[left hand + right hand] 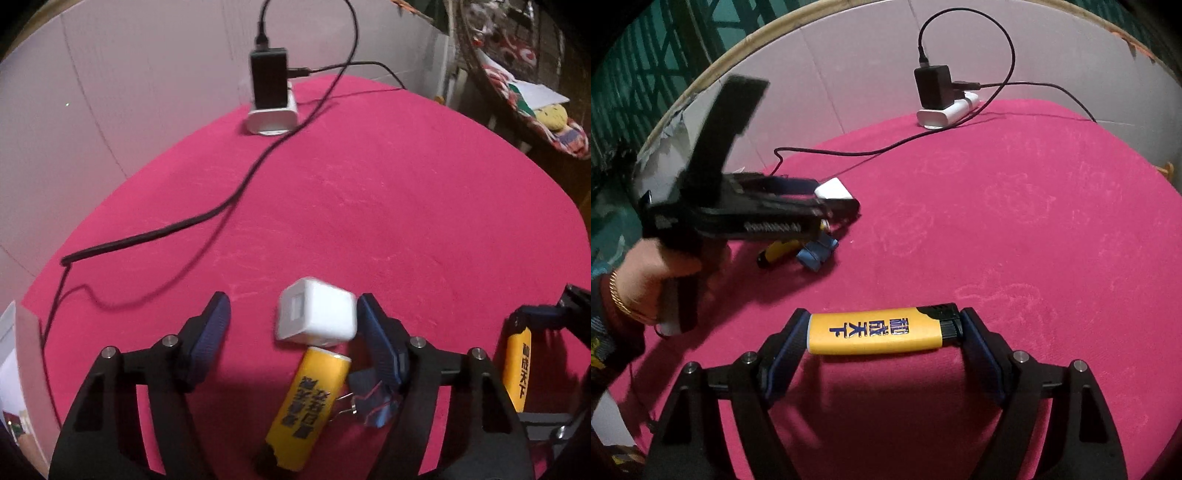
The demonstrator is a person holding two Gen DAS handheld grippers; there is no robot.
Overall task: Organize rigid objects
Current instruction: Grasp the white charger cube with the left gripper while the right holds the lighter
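While the right gripper (882, 334) clamps a yellow lighter (875, 335) lengthwise, one pad on its plain end and the other on its black cap, the lighter lies level above the pink cloth of the desk (1015, 229), its dark blue characters facing the camera. Taking that held lighter as the landmark, a second yellow lighter (308, 402) with black print lies on the cloth well to its left, and a white cube plug (317, 314) sits just beyond the far end of that second one. A blue binder clip (373, 402) rests touching the second lighter on the side nearer the held one. Far beyond the held lighter, at the back edge of the desk, a white power strip (947, 112) carries a black adapter (932, 86), and black cables (236, 192) trail from it across the cloth to the left. The left gripper (293, 325) straddles the cube with its jaws partly apart: the right pad is touching or just beside the cube's side, while the left pad stands well clear of it, so nothing is held. In the right wrist view a hand (646, 273) with a gold bracelet holds that gripper's handle, tilted downward over the cube and blurred.
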